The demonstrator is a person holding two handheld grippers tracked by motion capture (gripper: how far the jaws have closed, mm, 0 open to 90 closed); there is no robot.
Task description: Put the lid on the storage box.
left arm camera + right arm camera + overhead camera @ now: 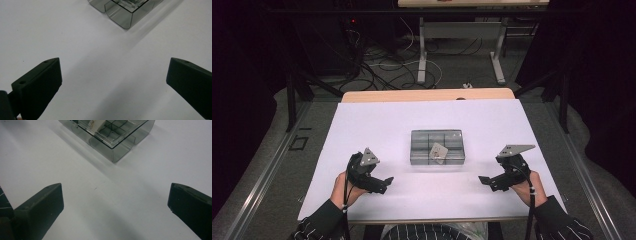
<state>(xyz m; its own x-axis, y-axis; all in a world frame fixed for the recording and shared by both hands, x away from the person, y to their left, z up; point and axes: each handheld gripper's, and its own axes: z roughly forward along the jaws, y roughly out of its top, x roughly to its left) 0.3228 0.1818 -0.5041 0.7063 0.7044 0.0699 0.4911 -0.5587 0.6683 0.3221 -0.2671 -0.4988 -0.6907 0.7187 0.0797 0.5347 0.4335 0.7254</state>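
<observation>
A clear grey plastic box (437, 146) with several compartments sits mid-table on the white sheet, and a small pale piece (439, 152) rests inside it. To the box's lower left my left gripper (384, 182) hovers open, with only bare sheet between its jaws. My right gripper (484, 181) stands open at the box's lower right, also with nothing between its jaws. A corner of the box (125, 12) lies at the top of the left gripper view. In the right gripper view the box (110, 135) and the pale piece (96, 123) lie ahead of the jaws.
A white sheet (377, 125) covers the wooden table (427, 94). Beyond the far edge are metal desk legs (422, 50) and tangled cables (377, 65) on the floor. A dark frame post (291, 100) stands at the left.
</observation>
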